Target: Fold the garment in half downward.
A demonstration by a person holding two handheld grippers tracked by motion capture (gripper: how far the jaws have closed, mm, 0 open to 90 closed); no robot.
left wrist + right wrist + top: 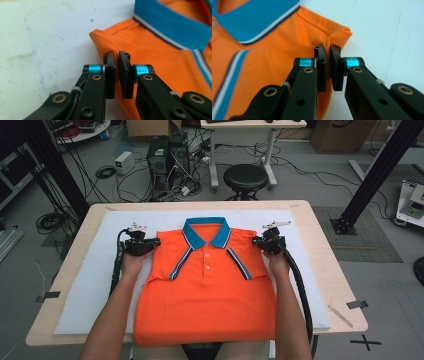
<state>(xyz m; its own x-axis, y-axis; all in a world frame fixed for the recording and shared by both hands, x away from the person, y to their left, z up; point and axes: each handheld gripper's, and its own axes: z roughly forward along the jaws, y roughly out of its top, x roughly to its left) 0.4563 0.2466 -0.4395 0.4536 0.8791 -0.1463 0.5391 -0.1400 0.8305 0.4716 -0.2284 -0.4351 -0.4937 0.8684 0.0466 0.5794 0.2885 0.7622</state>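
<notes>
An orange polo shirt (205,290) with a blue collar (206,230) lies face up on the white mat, its sleeves folded under. My left gripper (152,243) sits at the shirt's left shoulder corner and is shut on a fold of the orange fabric (150,45); its jaws (116,56) stand almost together with cloth between them. At the right shoulder corner my right gripper (257,241) pinches the shirt (287,45), and a small ridge of cloth rises between its jaws (327,48). Both grippers lie low, close to the mat.
A white mat (85,275) covers most of the wooden table (327,270). The shirt's hem hangs at the table's near edge. Beyond the table stand a black stool (245,177), a computer tower (160,157) with cables, and a black frame post (375,175).
</notes>
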